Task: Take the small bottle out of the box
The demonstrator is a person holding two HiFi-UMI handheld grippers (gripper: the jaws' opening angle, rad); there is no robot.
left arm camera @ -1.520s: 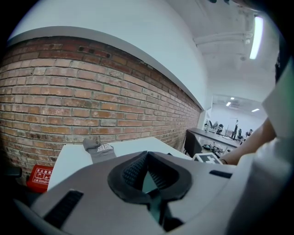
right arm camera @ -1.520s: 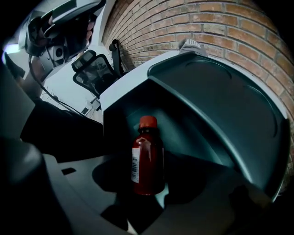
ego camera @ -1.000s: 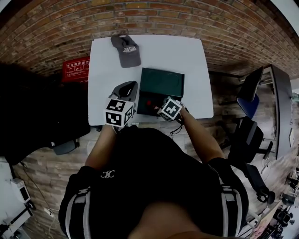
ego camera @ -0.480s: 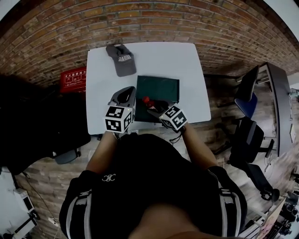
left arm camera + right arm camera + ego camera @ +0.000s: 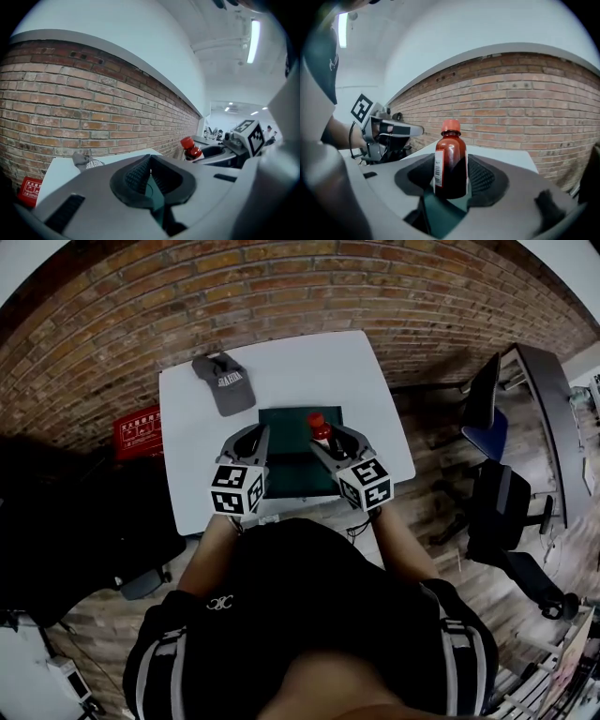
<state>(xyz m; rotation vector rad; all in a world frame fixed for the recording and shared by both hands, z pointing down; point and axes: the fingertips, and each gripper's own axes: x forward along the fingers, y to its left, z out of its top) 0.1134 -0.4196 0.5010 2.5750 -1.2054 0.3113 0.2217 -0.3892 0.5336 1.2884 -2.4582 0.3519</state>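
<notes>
The small brown bottle (image 5: 451, 161) with a red cap stands upright between the pads of my right gripper (image 5: 451, 183), which is shut on it. In the head view the bottle (image 5: 320, 428) is held above the right part of the dark green box (image 5: 291, 446), which lies on the white table (image 5: 281, 362). My left gripper (image 5: 255, 434) hovers at the box's left edge. Its jaws are shut, pads (image 5: 140, 174) touching, with nothing between them. From the left gripper view the bottle (image 5: 190, 147) shows to the right.
A grey cap (image 5: 223, 385) lies on the table's far left. A red box (image 5: 138, 432) sits on the floor to the left. Office chairs (image 5: 497, 512) stand to the right. A brick wall (image 5: 281, 287) runs behind the table.
The right gripper has risen out of the box with the bottle in its jaws and moved rightward. The left gripper has stayed at the box's left side.
</notes>
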